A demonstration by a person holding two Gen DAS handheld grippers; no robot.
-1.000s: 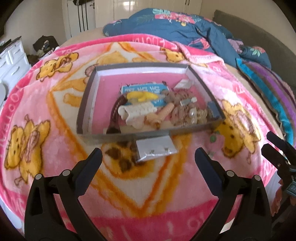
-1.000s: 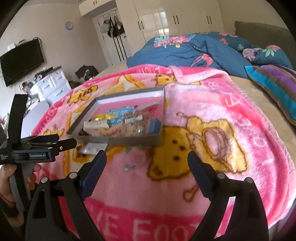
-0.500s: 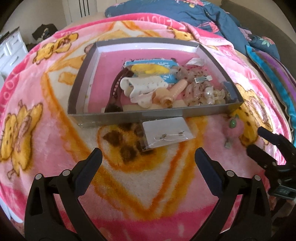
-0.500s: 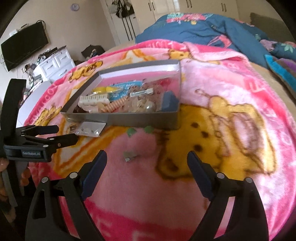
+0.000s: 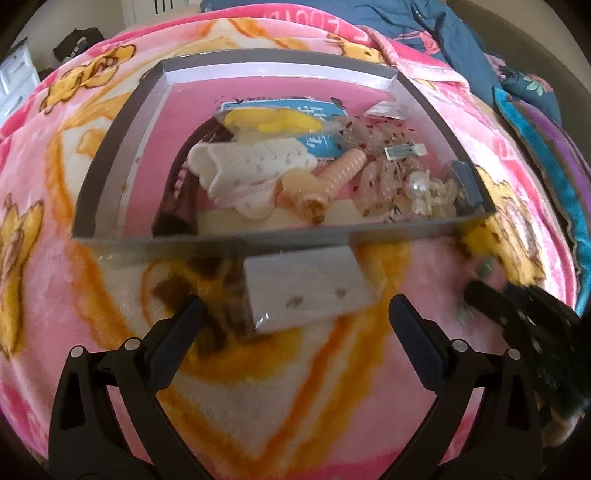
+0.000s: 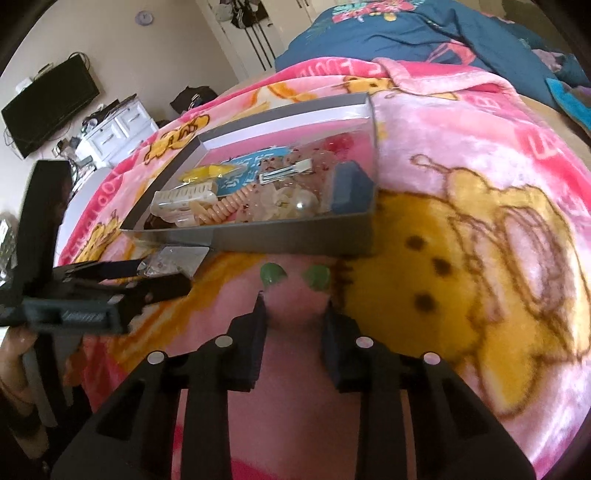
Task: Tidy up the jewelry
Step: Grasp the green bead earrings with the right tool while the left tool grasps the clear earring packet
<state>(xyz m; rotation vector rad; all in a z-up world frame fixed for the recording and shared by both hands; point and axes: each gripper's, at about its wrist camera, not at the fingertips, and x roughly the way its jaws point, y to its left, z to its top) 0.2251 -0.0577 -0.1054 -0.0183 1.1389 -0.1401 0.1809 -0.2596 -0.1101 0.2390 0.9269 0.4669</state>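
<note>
A grey open box [image 5: 207, 242] [image 6: 295, 240] lies on the pink blanket, holding hair clips, a spiral tie, pearls and packets. A clear packet with an earring card [image 5: 308, 291] [image 6: 173, 260] lies just in front of it. My left gripper [image 5: 295, 314] is open, its fingers either side of the packet's near edge. Two green earrings [image 6: 295, 275] lie on the blanket near the box's front wall. My right gripper [image 6: 293, 301] is half closed, empty, tips just short of the green earrings. It shows in the left wrist view [image 5: 491, 295] at right.
A blue flowered duvet [image 6: 424, 33] and striped pillows [image 5: 554, 155] lie behind the box. A white dresser [image 6: 114, 129] and a TV [image 6: 51, 107] stand left of the bed. The left gripper's body [image 6: 92, 295] sits left of the earrings.
Both grippers have moved forward and down toward the blanket. The left one has closed in on the packet. The right gripper's fingers have narrowed and now sit right before the green earrings.
</note>
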